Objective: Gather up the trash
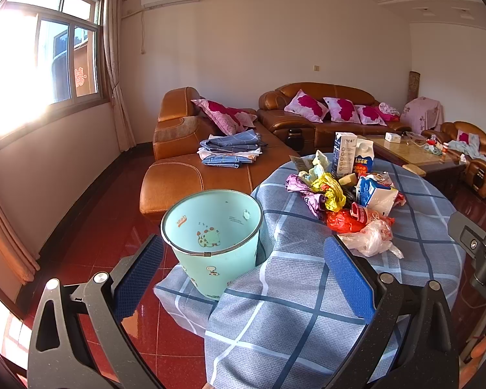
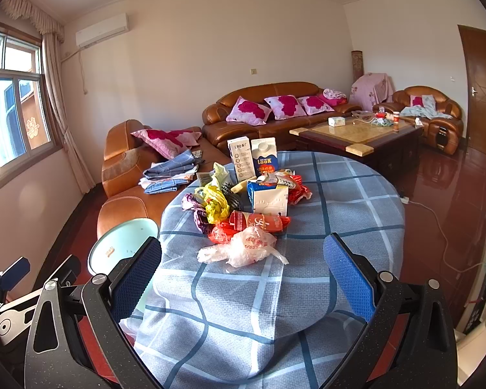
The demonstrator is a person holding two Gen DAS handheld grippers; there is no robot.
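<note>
A pile of trash point(image 1: 343, 194) lies on a round table with a blue checked cloth point(image 1: 307, 291): a clear plastic bag point(image 2: 243, 249), red wrappers point(image 2: 259, 222), a yellow bag point(image 2: 215, 206), purple foil point(image 1: 303, 191) and milk cartons point(image 2: 264, 160). A mint-green bin point(image 1: 212, 236) stands on the floor at the table's left edge and shows empty; in the right wrist view only its rim point(image 2: 120, 243) shows. My left gripper point(image 1: 243, 278) is open and empty, near the bin. My right gripper point(image 2: 243, 278) is open and empty over the table's near edge, short of the clear bag.
Brown leather sofas point(image 2: 275, 113) with pink pillows stand behind, with folded blue cloths point(image 1: 233, 149) on the near one. A wooden coffee table point(image 2: 356, 136) with small items is at the right. The floor is glossy red tile point(image 1: 113, 227). A white cable point(image 2: 437, 220) runs across it.
</note>
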